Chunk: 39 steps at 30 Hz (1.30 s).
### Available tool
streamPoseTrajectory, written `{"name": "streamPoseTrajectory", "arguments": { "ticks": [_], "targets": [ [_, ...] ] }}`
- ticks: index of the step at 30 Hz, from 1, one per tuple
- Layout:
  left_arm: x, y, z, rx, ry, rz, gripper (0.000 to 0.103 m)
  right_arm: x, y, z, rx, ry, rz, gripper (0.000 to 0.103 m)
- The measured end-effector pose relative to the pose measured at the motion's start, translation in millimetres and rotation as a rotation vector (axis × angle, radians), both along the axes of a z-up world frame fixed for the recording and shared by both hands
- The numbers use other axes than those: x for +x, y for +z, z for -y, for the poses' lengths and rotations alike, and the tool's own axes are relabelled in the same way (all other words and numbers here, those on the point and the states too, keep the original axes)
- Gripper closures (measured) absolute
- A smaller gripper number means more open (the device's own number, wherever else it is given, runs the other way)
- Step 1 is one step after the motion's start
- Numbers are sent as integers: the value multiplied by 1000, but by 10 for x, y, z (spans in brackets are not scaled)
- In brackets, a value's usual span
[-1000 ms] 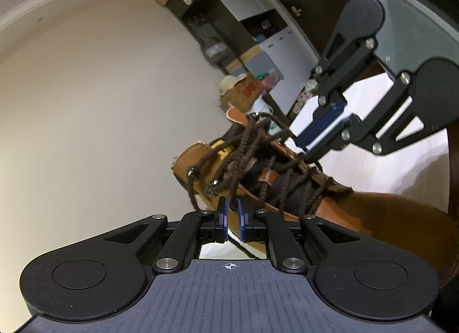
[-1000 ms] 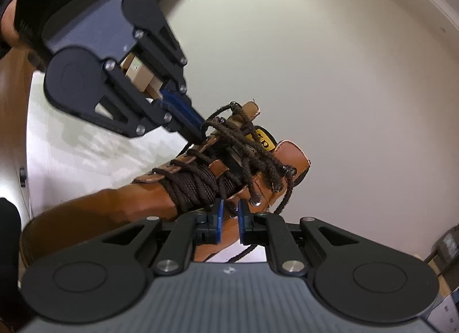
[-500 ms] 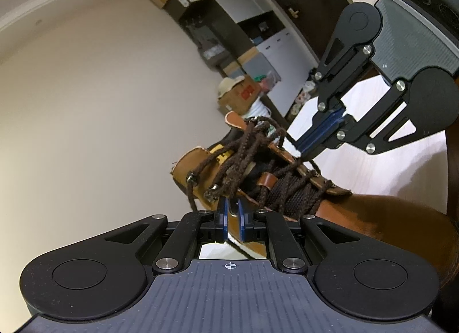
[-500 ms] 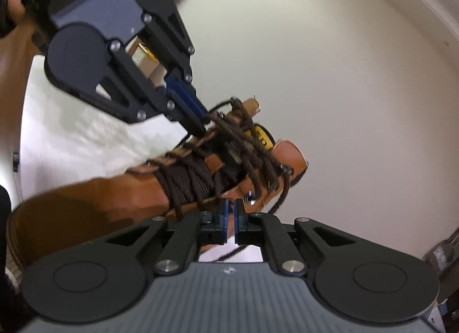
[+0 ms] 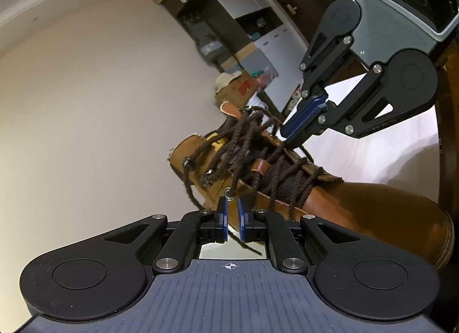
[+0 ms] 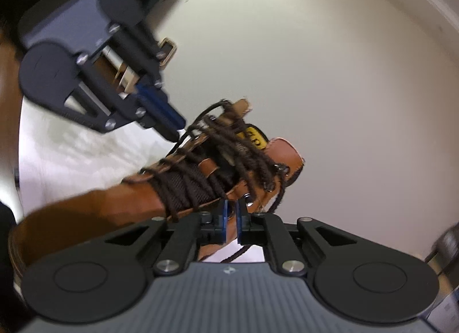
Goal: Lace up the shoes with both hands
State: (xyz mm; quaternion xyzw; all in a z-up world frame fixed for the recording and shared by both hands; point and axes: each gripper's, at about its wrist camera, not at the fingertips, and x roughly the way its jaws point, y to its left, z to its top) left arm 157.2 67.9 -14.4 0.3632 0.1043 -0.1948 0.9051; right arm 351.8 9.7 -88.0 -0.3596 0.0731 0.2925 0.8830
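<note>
The left gripper (image 5: 232, 219) is standing narrowly parted, a strand of dark lace (image 5: 243, 143) running between its pads. The right gripper (image 6: 231, 222) is nearly closed; whether it is pinching lace is unclear. Beyond, the brown boot (image 5: 358, 206) is lying on the white tabletop (image 5: 373, 155), boxes (image 5: 241, 86) behind.

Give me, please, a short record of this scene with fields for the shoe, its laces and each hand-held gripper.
shoe: brown leather boot on a white surface
laces: dark brown laces, crossed between eyelets, loose near the top
left hand-held gripper: by the boot's collar, narrow gap, a lace between the pads, grip unclear
right hand-held gripper: on the other side, closed on a lace
</note>
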Motion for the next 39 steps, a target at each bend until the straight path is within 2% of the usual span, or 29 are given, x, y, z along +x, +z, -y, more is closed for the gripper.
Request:
{"name": "streamPoseTrajectory", "arguments": {
  "ticks": [12,18,22,25,27,32,34,39],
  "targets": [
    [11,-74,107,37,-55,-23,94,3,-66,-16,-18,-2,-6,97],
    [34,-80,179,87,-75,-48,100,56,-66,-17,-1,2,-24,97],
    [2,32,172,-16,-65,-88,102,55,-61,-43,12,-3,-30,97],
    [-119,66,169,-39,-108,-91,103,27,-23,-31,32,-4,-41,97],
    [-145,33,179,-11,-96,-75,103,22,-20,-38,30,-1,-47,97],
    [-145,9,74,-21,-50,-45,103,16,-20,-61,33,-2,-46,97],
    [-126,-6,78,7,-39,-29,98,11,-24,-76,27,0,-40,96],
    [-62,-49,138,62,-50,-29,96,-9,-37,-98,10,1,-22,96]
  ]
}}
